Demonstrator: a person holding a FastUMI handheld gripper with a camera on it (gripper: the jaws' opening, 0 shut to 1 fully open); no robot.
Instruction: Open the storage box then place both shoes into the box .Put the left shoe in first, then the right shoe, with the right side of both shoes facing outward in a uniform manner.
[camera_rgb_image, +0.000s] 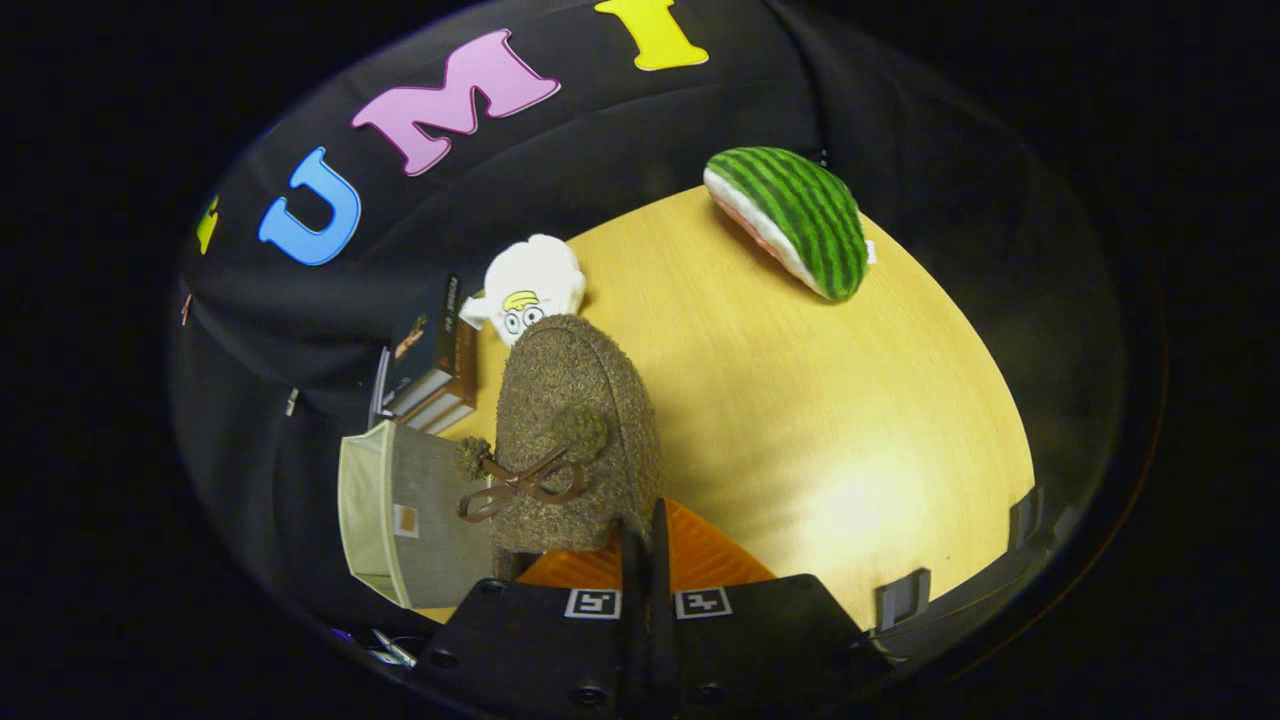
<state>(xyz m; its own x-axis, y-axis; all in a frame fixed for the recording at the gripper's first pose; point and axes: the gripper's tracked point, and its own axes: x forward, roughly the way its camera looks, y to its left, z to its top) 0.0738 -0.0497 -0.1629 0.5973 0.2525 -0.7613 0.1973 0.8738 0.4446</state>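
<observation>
Gripper (640, 545) fingers pressed close, pinching the fuzzy brown slipper with a bow (570, 430), grey fabric storage box (400, 520) just beside, on a yellow wooden table (830, 400)

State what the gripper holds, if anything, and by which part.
The gripper holds the fuzzy brown slipper with pompom bow, fingers pinched together on its rear rim.
</observation>
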